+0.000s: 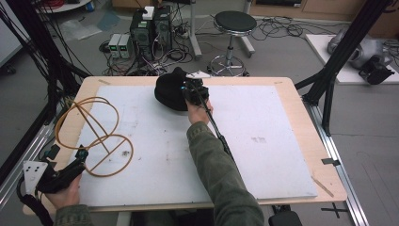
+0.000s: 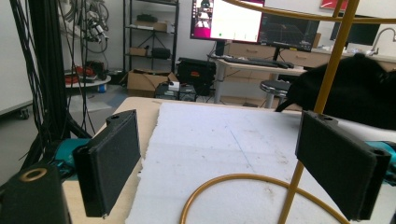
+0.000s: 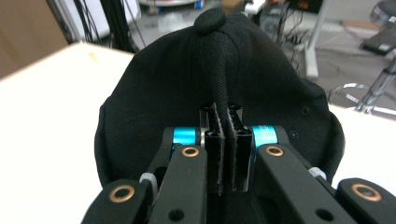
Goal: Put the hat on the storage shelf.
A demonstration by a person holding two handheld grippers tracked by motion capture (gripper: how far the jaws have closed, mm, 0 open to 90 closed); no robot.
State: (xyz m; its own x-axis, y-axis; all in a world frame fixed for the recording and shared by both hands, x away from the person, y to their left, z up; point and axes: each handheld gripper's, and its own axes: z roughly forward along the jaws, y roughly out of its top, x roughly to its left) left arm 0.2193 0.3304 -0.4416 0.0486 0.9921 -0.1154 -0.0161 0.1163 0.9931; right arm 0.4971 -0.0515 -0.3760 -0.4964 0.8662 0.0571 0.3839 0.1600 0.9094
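Black cap (image 3: 210,84) sits pinched in the right claw (image 3: 223,154); wire stand (image 1: 91,136) waits far left by the open left claw (image 2: 233,168).

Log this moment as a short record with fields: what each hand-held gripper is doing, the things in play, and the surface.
right hand-held gripper: jaws shut, pinching a fold of the black cap's fabric
black cap: crown button facing the right gripper view's camera; at the far middle of the white board
left hand-held gripper: jaws wide open, a bar of the wire frame between them, pads not pressing on it
yellow wire frame: looped rings, standing at the board's left edge
white board: covers most of the wooden table
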